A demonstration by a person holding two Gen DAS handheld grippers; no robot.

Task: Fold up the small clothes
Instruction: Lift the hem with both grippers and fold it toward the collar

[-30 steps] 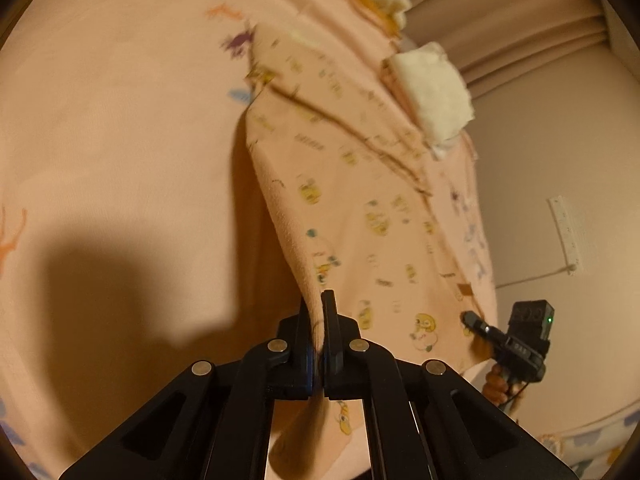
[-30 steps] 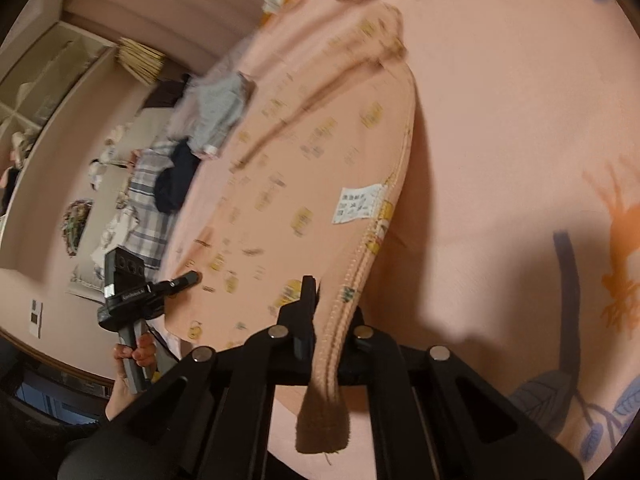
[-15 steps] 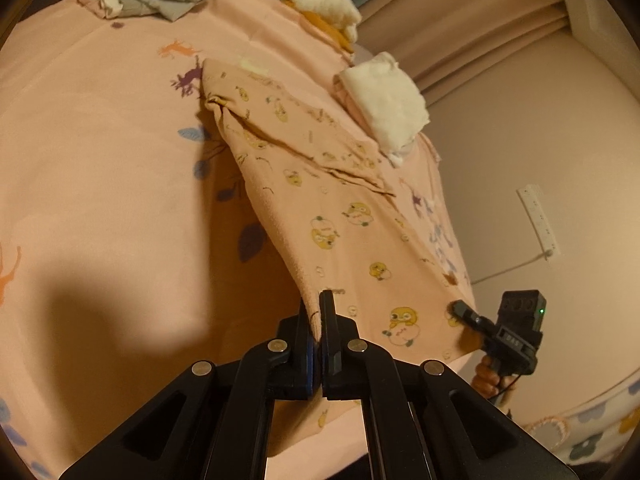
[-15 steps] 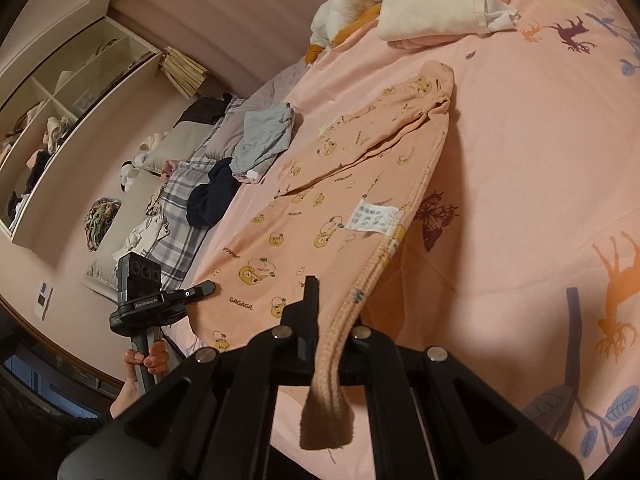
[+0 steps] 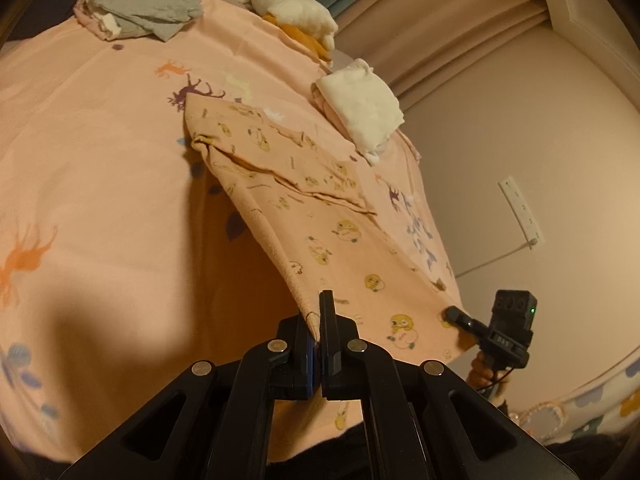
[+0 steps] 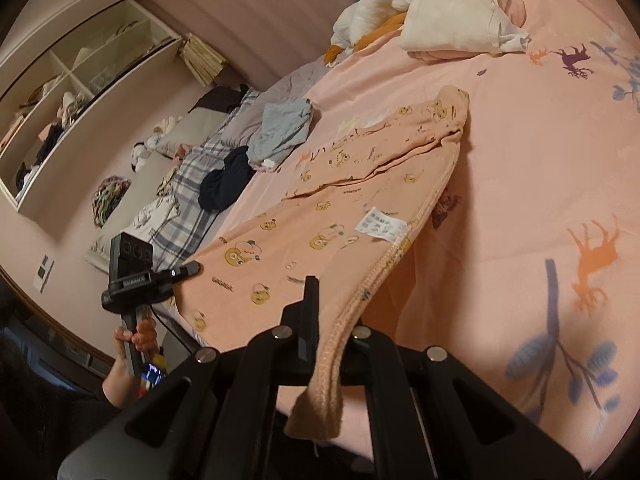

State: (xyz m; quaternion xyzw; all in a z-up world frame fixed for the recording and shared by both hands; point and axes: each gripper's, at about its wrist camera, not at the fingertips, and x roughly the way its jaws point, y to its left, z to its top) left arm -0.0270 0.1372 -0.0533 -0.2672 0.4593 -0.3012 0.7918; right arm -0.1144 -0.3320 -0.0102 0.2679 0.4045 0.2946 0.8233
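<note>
A small peach garment [image 5: 320, 216] with yellow cartoon prints is stretched between my two grippers above a pink bed sheet [image 5: 100, 184]. Its far end rests on the sheet. My left gripper [image 5: 320, 312] is shut on one near corner. My right gripper [image 6: 332, 300] is shut on the other near corner, at the ribbed hem, and a flap of hem hangs below the jaws. The garment [image 6: 360, 184] shows a white care label in the right wrist view. Each gripper shows in the other's view, the right [image 5: 456, 314] and the left [image 6: 188, 269].
A folded white garment [image 5: 364, 108] lies at the far edge of the bed, beside a white and orange plush toy [image 5: 292, 4]. A grey garment [image 5: 148, 4] lies at the far left. A plaid blanket [image 6: 188, 200], dark clothes and wall shelves [image 6: 60, 96] lie beyond the bed.
Both grippers have pulled back and up with the garment, so it is stretched flatter and more of the bed and room shows. Both grips stay shut.
</note>
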